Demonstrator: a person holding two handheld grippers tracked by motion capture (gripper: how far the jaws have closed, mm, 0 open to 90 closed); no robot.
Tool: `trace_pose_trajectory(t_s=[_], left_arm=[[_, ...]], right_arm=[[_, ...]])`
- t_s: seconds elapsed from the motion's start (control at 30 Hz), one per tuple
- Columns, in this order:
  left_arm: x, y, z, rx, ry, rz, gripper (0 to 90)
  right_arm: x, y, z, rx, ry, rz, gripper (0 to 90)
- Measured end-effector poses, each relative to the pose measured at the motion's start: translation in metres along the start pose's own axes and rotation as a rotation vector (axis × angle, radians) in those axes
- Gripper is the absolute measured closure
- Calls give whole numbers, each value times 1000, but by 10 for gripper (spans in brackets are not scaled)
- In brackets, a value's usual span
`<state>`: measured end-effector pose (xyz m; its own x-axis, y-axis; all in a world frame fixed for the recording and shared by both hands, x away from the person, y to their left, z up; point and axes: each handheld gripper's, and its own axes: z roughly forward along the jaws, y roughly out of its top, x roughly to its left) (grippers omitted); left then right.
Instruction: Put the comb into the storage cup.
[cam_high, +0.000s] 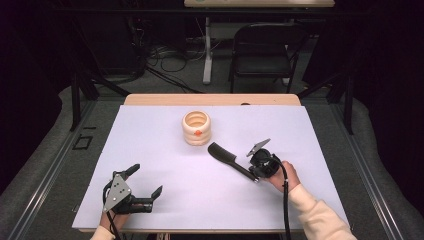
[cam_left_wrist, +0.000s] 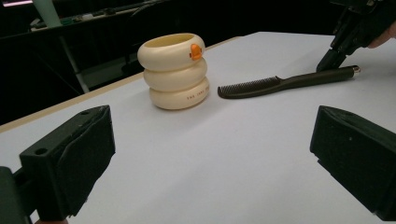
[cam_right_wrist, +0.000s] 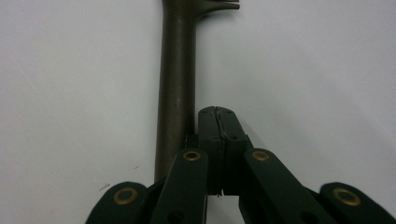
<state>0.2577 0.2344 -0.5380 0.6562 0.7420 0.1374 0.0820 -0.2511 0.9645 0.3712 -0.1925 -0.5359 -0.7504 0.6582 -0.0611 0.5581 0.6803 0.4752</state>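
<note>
Comb (cam_high: 227, 157): flat on white table (cam_high: 150, 150), just beside right gripper (cam_high: 256, 176).
Right gripper: jaws pressed together, empty.
Left gripper (cam_high: 147, 180): spread, empty.
Cream holder (cam_high: 196, 128): upright, near comb's teeth.

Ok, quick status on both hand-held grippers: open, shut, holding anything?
Left hand-held gripper: open, nothing between the jaws.
Right hand-held gripper: shut, jaws pressed together beside the comb handle, not around it; holding nothing.

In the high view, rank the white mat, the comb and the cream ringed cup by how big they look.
1. White mat
2. Comb, longer than the cup is wide
3. Cream ringed cup
</note>
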Motion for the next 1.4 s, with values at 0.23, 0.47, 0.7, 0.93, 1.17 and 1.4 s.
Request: trace_pose_trajectory(t_s=[0.23, 0.47, 0.7, 0.93, 1.17, 1.4], left_arm=[[0, 0, 0, 0, 0, 0, 0], [0, 0, 0, 0, -1, 0, 0], [0, 0, 0, 1, -1, 1, 0], [0, 0, 0, 2, 0, 2, 0], [0, 0, 0, 2, 0, 2, 0], [0, 0, 0, 2, 0, 2, 0]], right_arm=[[-4, -1, -2, -24, -14, 2, 826], [-12, -3, -8, -26, -39, 24, 634], [-17, -2, -18, -43, -56, 19, 406], [-15, 0, -24, -42, -37, -5, 205], [-7, 4, -27, -30, -8, -39, 122], [-2, 8, -27, -29, 8, -54, 35]])
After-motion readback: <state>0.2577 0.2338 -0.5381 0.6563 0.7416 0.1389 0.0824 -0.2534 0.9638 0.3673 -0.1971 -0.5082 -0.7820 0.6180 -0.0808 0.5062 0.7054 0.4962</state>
